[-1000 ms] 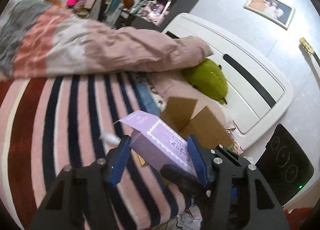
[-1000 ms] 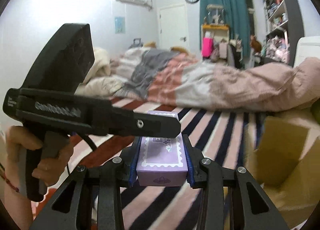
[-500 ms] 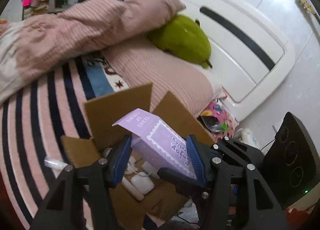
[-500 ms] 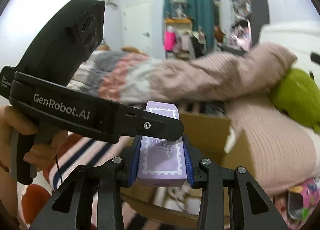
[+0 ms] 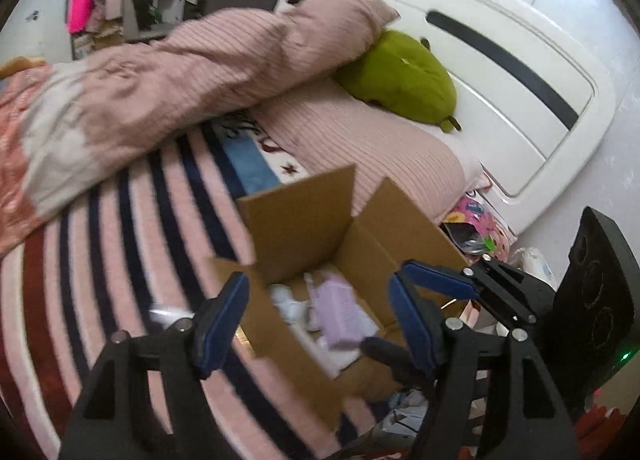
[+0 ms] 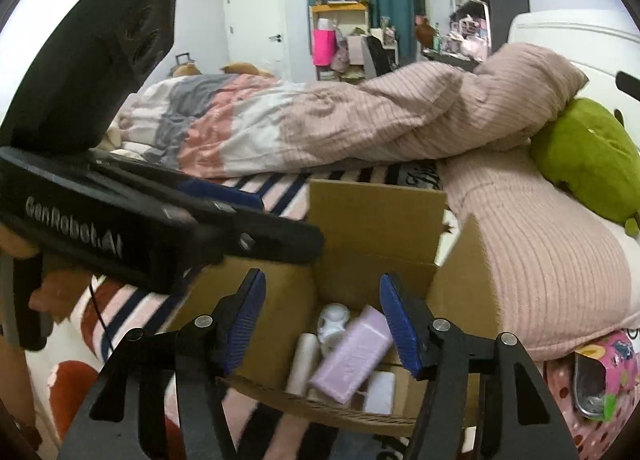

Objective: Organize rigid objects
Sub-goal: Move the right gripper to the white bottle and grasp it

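An open cardboard box [image 5: 304, 219] [image 6: 376, 219] sits on the striped bed near its edge. The purple carton [image 5: 340, 316] [image 6: 352, 356] lies tilted inside it among several white items [image 6: 334, 320]. My left gripper [image 5: 318, 316] is open and empty above the box; its body crosses the right wrist view at the left [image 6: 120, 227]. My right gripper [image 6: 322, 320] is open and empty, just above the box opening. A small white tube [image 5: 168, 316] lies on the blanket left of the box.
A pink ribbed duvet [image 5: 180, 71] is heaped behind the box. A green plush [image 5: 400, 79] [image 6: 584, 155] leans on the pillow by the white headboard [image 5: 500, 71]. A black speaker [image 5: 592, 300] stands beside the bed at right. Clutter [image 6: 600, 376] lies below the bed edge.
Both grippers held the purple carton over the box. Both have opened, and the carton has dropped into the box.
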{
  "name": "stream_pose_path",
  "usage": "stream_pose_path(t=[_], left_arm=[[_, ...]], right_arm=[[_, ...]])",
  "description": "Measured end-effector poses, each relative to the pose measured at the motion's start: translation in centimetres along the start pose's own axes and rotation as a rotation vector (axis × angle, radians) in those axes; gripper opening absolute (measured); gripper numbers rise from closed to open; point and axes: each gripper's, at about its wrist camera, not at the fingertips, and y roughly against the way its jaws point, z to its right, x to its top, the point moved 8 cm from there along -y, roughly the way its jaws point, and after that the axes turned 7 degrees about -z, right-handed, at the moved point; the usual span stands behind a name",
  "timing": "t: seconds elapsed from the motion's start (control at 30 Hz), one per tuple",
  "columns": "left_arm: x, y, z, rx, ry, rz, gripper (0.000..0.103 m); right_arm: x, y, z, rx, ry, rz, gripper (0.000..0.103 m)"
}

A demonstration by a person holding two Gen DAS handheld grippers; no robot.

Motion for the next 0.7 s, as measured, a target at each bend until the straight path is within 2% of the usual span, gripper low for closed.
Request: stream_pose_path(t=[0.13,0.17,0.2,0.27,0.37,0.5,0.63,0.7], left_arm=[[-2.0,4.5,-4.1,0.096,0.036,0.084,0.069],[-2.9,5.6,-5.5,0.127,0.044,0.106,0.072],[-3.7,6.4,-6.7,0.15,0.054,0.123,0.079],[-5.2,7.4,-9.0,0.189,0.075,0.149,0.084],[-8.2,7.6,-13.8,0.231,0.131,0.165,0.084],[-11.1,5.8,-18.6,0.197,0.219,0.177,0.084],[-12.9,1.8,-21.6,0.104,0.3,0.174,0.084],[-13.7,-0.7,-22.7,0.081,0.348,0.12,0.084]], right_arm=[[1.0,1.0,-4.3,0.084,0.067,0.057,0.056],[1.1,1.2,-5.5,0.104,0.082,0.065,0.056],[1.2,1.2,-6.8,0.119,0.094,0.067,0.056],[1.2,0.7,-9.7,0.136,0.123,0.068,0.056],[0.7,-0.7,-13.4,0.165,0.183,0.053,0.056],[-0.7,-5.9,-17.6,0.213,0.217,-0.041,0.056],[-2.8,-11.9,-18.0,0.179,0.193,-0.147,0.056],[-3.3,-14.4,-17.1,0.139,0.173,-0.161,0.056]])
